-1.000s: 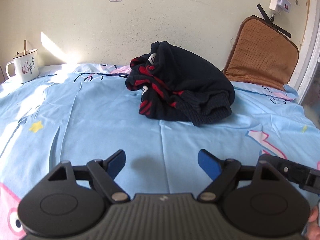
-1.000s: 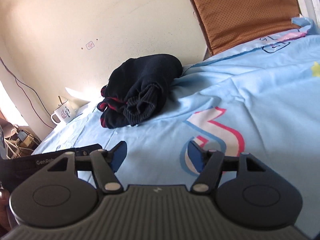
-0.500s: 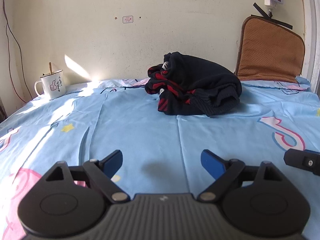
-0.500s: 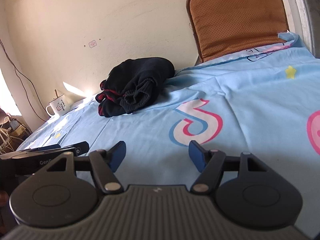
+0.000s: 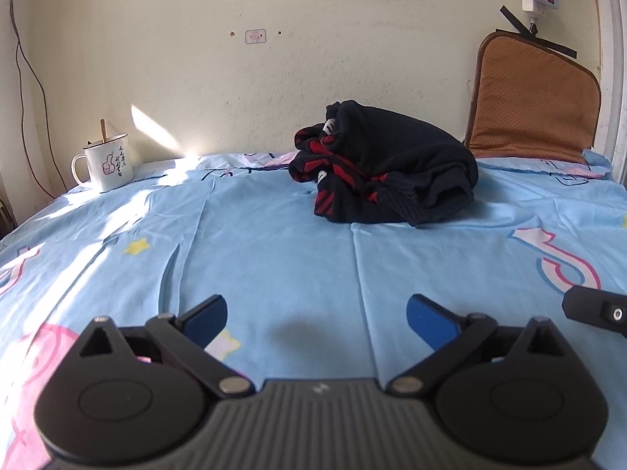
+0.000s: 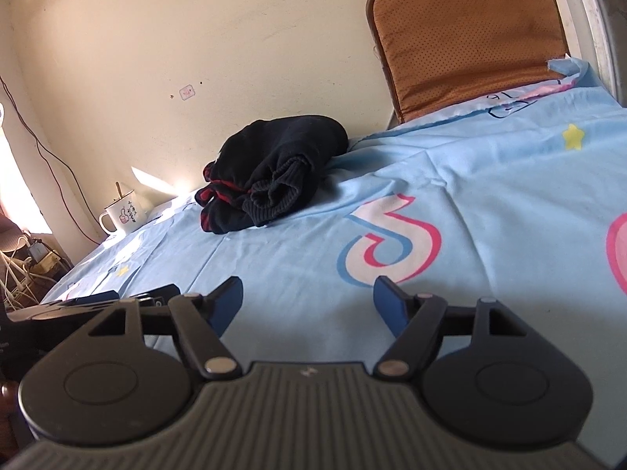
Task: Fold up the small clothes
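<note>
My left tongs are spread wide with nothing between them, and my right tongs are the same; both hang low over the near part of the bed, well short of the work.

The thing to fold is a dark knit sweater with red stripes, bunched in a heap toward the far edge of the bed, right of the middle, close to the wall. From the right-hand view the sweater shows a thick ribbed hem or cuff facing me. I judge it soft and floppy, with some weight for its size, and not slippery: the knit should give the pads plenty of bite. It will sag and stretch if lifted by one point, so I would take two points on that ribbed edge, one per side, and draw it flat before any fold. Which part is sleeve and which is body I cannot tell from the heap.

The bed wears a light blue printed sheet, slightly creased, which may drag along with the knit. An enamel mug with a stick in it stands at the far left corner, and a brown cushion leans on the wall at the far right corner. Sun falls from the left.
</note>
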Demonstrator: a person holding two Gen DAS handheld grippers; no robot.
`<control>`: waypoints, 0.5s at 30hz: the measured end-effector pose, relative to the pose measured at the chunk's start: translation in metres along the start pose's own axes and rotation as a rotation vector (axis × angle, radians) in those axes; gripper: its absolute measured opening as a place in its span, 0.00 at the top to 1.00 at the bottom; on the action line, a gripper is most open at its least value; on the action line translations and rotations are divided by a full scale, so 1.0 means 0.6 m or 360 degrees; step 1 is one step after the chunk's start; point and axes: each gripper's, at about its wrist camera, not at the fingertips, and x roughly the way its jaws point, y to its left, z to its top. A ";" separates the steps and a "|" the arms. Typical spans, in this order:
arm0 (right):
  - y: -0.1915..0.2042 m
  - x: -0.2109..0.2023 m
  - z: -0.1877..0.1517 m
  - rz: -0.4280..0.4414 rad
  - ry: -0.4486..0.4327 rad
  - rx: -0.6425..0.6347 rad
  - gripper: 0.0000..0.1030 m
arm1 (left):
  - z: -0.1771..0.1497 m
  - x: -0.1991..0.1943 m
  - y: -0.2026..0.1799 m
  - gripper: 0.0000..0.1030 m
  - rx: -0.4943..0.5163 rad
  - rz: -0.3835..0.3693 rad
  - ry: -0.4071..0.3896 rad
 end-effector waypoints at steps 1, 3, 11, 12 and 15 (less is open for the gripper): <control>0.000 0.000 0.000 0.0001 0.0002 0.0002 0.26 | 0.000 0.000 0.000 0.00 -0.0002 0.0004 0.0002; 0.000 0.000 0.000 0.0005 0.0003 0.0007 0.26 | 0.000 0.002 0.000 0.00 -0.0005 0.0016 0.0015; -0.004 0.000 0.001 0.0022 0.0002 0.0029 0.24 | -0.008 -0.008 -0.005 0.00 0.0025 -0.0005 -0.0050; -0.004 0.000 0.001 0.0024 0.0002 0.0031 0.24 | -0.008 -0.010 -0.005 0.00 0.0027 -0.0004 -0.0064; -0.004 0.000 0.002 0.0026 0.0000 0.0037 0.24 | -0.006 -0.008 -0.005 0.00 0.0016 0.0011 -0.0046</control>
